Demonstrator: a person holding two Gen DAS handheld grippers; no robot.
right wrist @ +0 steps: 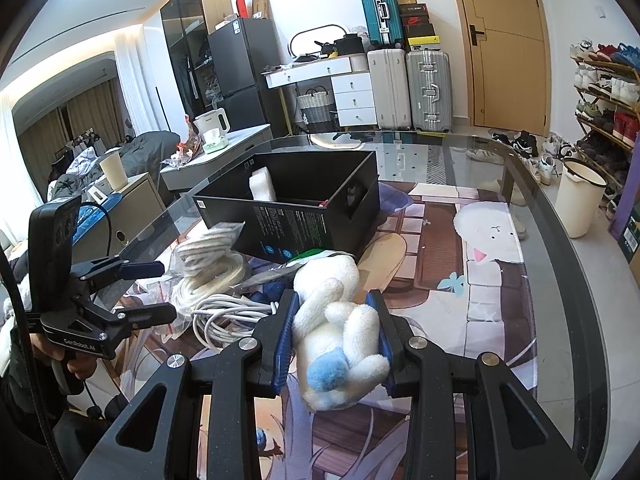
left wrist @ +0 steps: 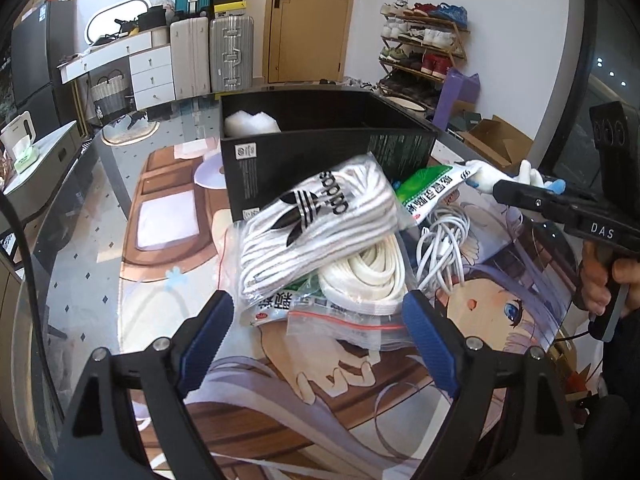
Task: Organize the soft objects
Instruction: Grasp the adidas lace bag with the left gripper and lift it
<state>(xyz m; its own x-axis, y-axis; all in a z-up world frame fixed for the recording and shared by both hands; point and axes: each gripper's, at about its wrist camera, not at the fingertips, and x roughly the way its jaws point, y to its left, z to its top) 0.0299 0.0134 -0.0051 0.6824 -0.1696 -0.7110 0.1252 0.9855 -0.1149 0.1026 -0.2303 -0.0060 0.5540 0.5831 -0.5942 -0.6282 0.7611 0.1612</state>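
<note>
My right gripper point(right wrist: 334, 300) is shut on a white plush toy point(right wrist: 340, 320) with a blue tail and holds it above the mat; it also shows in the left wrist view point(left wrist: 504, 174). My left gripper point(left wrist: 318, 306) is open, just short of a pile: bagged white Adidas socks point(left wrist: 316, 228), a coiled white strap point(left wrist: 368, 276) in a zip bag, a green-printed packet point(left wrist: 432, 188) and a white cable bundle point(left wrist: 444, 248). Behind the pile stands an open black box point(left wrist: 320, 152) holding white foam point(left wrist: 250, 122).
The glass table point(right wrist: 560, 248) carries a printed anime mat point(right wrist: 460, 280). A white bucket point(right wrist: 580, 200), a shoe rack point(left wrist: 424, 48) and cardboard boxes point(left wrist: 496, 140) stand on the floor to the right. Suitcases point(right wrist: 408, 88) and a drawer unit point(right wrist: 354, 98) line the far wall.
</note>
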